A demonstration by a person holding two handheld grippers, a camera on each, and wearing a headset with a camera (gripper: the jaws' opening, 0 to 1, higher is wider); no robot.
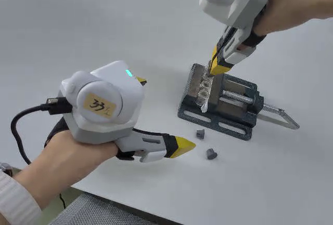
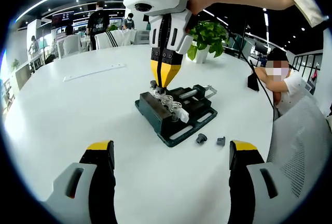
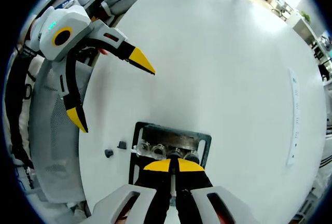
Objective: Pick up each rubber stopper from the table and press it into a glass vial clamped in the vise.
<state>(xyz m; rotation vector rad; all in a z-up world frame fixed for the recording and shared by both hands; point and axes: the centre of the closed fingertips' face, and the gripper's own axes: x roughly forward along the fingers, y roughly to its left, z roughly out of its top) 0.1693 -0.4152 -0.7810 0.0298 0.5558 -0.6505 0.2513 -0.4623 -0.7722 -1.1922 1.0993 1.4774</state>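
Observation:
A dark vise (image 1: 237,111) (image 2: 194,117) (image 3: 203,142) clamps a row of glass vials (image 1: 204,94) (image 2: 172,105) (image 3: 155,151). My right gripper (image 1: 214,70) (image 2: 165,79) (image 3: 174,166) points down with its yellow tips shut on the mouth of the rear vial. A small dark stopper (image 2: 153,84) shows right at those tips; whether it is gripped I cannot tell. Two loose rubber stoppers (image 1: 200,134) (image 1: 210,153) (image 2: 201,138) (image 3: 121,144) lie on the table in front of the vise. My left gripper (image 1: 161,113) (image 2: 171,149) (image 3: 116,99) hovers open and empty, left of the stoppers.
The vise's screw handle (image 1: 281,113) sticks out to the right. A white power strip (image 2: 93,72) (image 3: 294,115) lies far back on the round white table (image 1: 78,22). The table edge and a grey mesh chair (image 1: 88,212) are close. A person sits beyond a potted plant (image 2: 207,37).

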